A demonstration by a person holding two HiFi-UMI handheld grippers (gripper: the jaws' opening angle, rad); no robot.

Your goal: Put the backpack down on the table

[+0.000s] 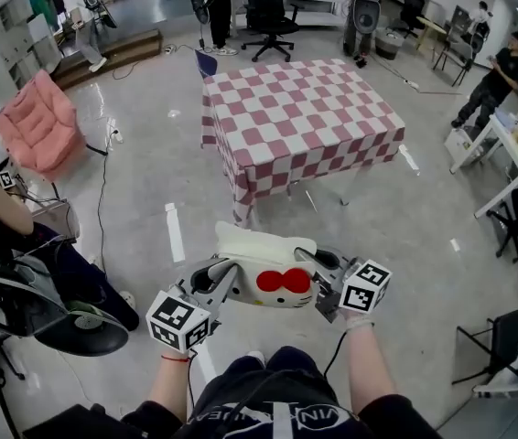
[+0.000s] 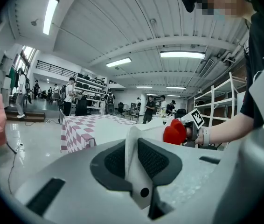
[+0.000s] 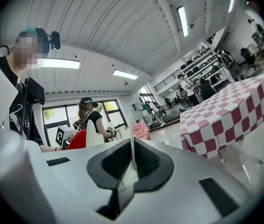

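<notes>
The left gripper (image 2: 132, 158) has its dark fingers (image 2: 154, 160) clenched on a flap of white fabric, which stands up between them. The right gripper (image 3: 131, 160) is likewise closed, its fingers (image 3: 114, 161) pinching a thin white edge. Both pieces belong to the backpack (image 1: 273, 265), held in the air between the two grippers in front of the person's body, the left gripper (image 1: 213, 287) at one side and the right gripper (image 1: 319, 283) at the other.

The backpack is white and soft, with a rounded front bearing a large red bow (image 1: 284, 283) and a pale upper part folded behind it.

The surface (image 1: 305, 108) stands well apart, ahead of the person, draped in a red-and-white checked cloth (image 1: 241, 158) that hangs down over its near edges; its top is bare. Open grey floor (image 1: 149, 181) lies between the backpack and the surface. A pink armchair (image 1: 37, 122) sits far to the left, and an office chair (image 1: 270, 12) stands beyond the far edge.
</notes>
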